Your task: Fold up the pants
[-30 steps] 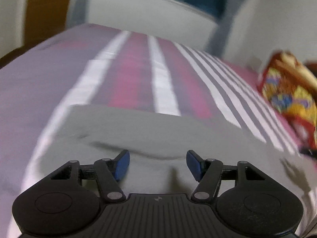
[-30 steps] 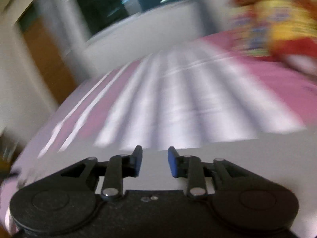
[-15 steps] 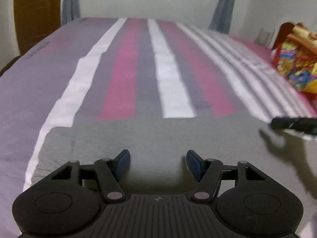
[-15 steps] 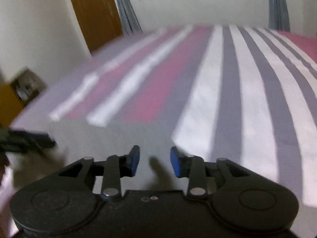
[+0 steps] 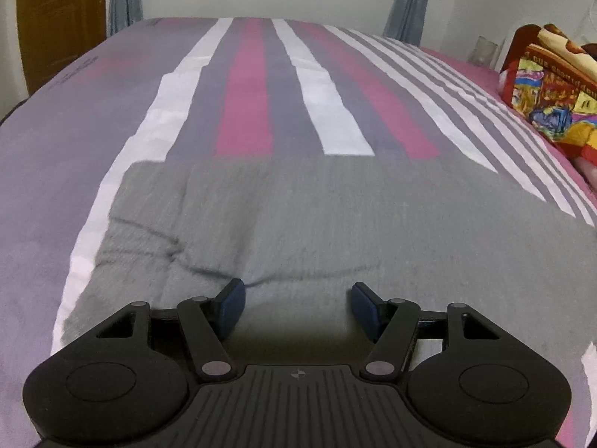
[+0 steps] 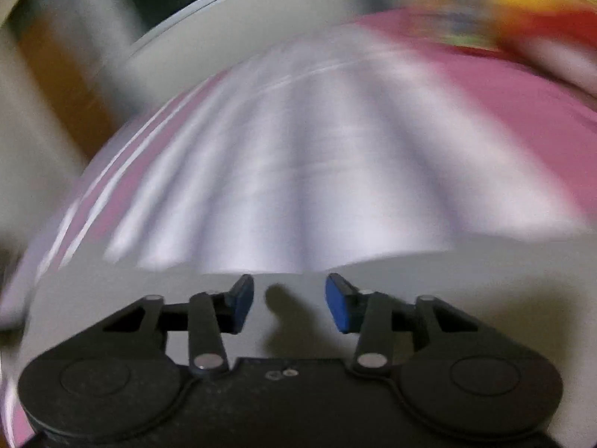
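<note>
Grey pants (image 5: 317, 216) lie flat across the near part of a striped bed sheet (image 5: 242, 93), with a few creases at their left end. My left gripper (image 5: 298, 295) hovers low over the pants' near edge, open, with only cloth below its blue pads. The right wrist view is badly motion-blurred. There the pants (image 6: 466, 272) show as a pale grey band under my right gripper (image 6: 289, 291). Its jaws are closing with a clear gap and nothing between them.
A bright patterned cushion or blanket (image 5: 552, 86) lies at the bed's right side. A brown door (image 5: 56, 18) and grey curtains (image 5: 410, 3) stand beyond the far edge. The striped sheet stretches bare behind the pants.
The left gripper has tipped down and come closer to the pants; the right gripper seen at its right edge half a second ago is gone. The right view swung from the door side towards the cushion.
</note>
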A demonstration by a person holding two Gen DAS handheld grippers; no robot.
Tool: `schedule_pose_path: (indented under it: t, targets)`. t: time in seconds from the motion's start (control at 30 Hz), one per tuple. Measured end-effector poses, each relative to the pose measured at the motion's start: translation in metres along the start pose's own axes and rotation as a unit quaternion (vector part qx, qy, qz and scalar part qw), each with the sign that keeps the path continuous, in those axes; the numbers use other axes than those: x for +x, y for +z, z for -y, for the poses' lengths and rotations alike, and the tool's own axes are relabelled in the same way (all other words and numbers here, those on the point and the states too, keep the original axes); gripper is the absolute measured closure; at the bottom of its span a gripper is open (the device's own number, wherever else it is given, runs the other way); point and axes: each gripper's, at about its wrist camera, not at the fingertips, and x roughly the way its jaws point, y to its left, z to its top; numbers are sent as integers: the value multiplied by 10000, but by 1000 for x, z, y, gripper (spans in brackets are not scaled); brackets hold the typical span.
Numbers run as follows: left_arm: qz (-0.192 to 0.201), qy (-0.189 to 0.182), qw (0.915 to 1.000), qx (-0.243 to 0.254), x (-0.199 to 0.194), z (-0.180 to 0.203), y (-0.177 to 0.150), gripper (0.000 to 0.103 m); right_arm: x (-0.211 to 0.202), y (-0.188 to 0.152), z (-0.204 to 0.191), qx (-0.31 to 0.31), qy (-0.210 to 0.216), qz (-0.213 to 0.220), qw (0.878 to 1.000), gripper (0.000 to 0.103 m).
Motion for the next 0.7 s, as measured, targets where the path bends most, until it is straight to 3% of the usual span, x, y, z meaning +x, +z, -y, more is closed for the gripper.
schedule_pose_path:
  t: [0.07, 0.1, 0.17, 0.23, 0.3, 0.33, 0.37, 0.4, 0.47, 0.5, 0.57, 0.7]
  targets:
    - [51, 101, 9998, -157, -11, 3, 0, 40, -37, 6, 43, 619, -539, 249, 9963, 75]
    - [141, 94, 9996, -226, -18, 6, -1, 40, -61, 5, 54, 658, -628, 490, 9946, 66]
    - [227, -23, 9993, -281, -29, 12, -8, 40, -96, -7, 59, 684, -289, 745, 9945, 65]
    - [86, -16, 9994, -320, -28, 17, -17, 40, -113, -23, 60, 663, 281, 645, 9953, 63]
    - [-43, 144, 9996, -225, -22, 22, -29, 39, -105, -42, 62, 552, 362, 404, 9970, 64]
    - [-8, 200, 9997, -158, -20, 24, -32, 39, -96, -45, 68, 638, -9, 188, 9978, 73]
    - [-1, 244, 9994, -264, -21, 24, -33, 39, -89, -46, 77, 886, -235, 209, 9956, 89]
    - [-15, 279, 9988, -414, -23, 24, -32, 38, -97, -49, 89, 1318, -201, 432, 9901, 98]
    - [-53, 305, 9982, -521, -28, 27, -32, 28, -128, -58, 103, 1851, 139, 1197, 9753, 76]
    - [-93, 308, 9986, -418, -29, 31, -33, 25, -138, -62, 107, 1942, 223, 1385, 9709, 74]
    - [-146, 403, 9990, -134, -27, 38, -39, 22, -142, -69, 119, 2248, 336, 1244, 9658, 74]
    - [-68, 363, 9985, -410, -24, 33, -40, 19, -118, -78, 128, 2459, 476, 795, 9649, 69]
